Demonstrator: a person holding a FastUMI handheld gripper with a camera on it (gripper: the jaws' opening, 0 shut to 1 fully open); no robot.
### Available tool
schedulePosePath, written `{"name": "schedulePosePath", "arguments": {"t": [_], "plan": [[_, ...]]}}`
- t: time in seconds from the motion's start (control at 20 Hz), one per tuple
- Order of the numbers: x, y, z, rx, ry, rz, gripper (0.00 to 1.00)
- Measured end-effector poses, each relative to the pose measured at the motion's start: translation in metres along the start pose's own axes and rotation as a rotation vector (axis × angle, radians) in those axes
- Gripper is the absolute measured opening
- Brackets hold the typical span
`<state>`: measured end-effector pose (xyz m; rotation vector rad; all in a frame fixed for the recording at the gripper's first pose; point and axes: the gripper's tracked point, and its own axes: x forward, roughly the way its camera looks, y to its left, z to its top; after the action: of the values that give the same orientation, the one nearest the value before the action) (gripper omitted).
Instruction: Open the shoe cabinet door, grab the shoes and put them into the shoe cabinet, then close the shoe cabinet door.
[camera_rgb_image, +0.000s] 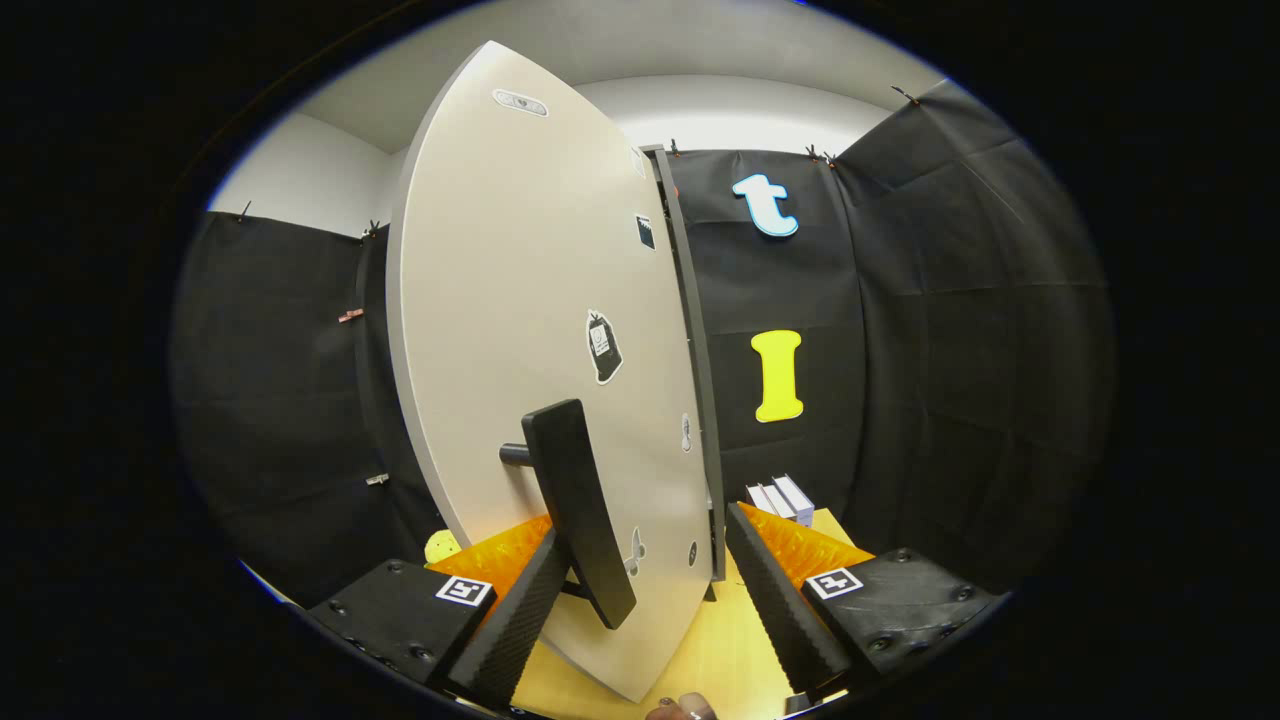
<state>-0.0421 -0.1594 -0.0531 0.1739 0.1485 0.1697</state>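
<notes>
The shoe cabinet's pale grey door (520, 330) fills the space right ahead of me, swung partly out from the cabinet's dark edge (695, 380). Its black bar handle (578, 505) juts from the door on a short post. My gripper (650, 590) is open, and the handle sits between the two fingers, close to the left finger (520, 620). The right finger (785, 600) stands apart from the handle, past the door's free edge. Neither finger presses on the handle. Several small stickers mark the door's face.
A light wooden floor board (720, 650) lies under the door. Two white boxes (785, 497) stand on it beyond the right finger, against the black cloth wall. A fingertip of a hand (685, 708) shows just below the door's lower edge.
</notes>
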Motion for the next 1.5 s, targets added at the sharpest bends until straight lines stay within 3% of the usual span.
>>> {"name": "schedulePosePath", "arguments": {"t": [0.3, 1.05, 1.2, 1.5], "plan": [[0.010, 0.032, -0.001, 0.020, -0.005, -0.023, 0.98], [0.061, 0.106, -0.009, -0.110, -0.005, -0.005, 0.98], [0.062, 0.140, -0.012, -0.118, -0.011, 0.072, 0.98], [0.048, 0.173, -0.010, -0.209, -0.048, 0.120, 0.98]]}}
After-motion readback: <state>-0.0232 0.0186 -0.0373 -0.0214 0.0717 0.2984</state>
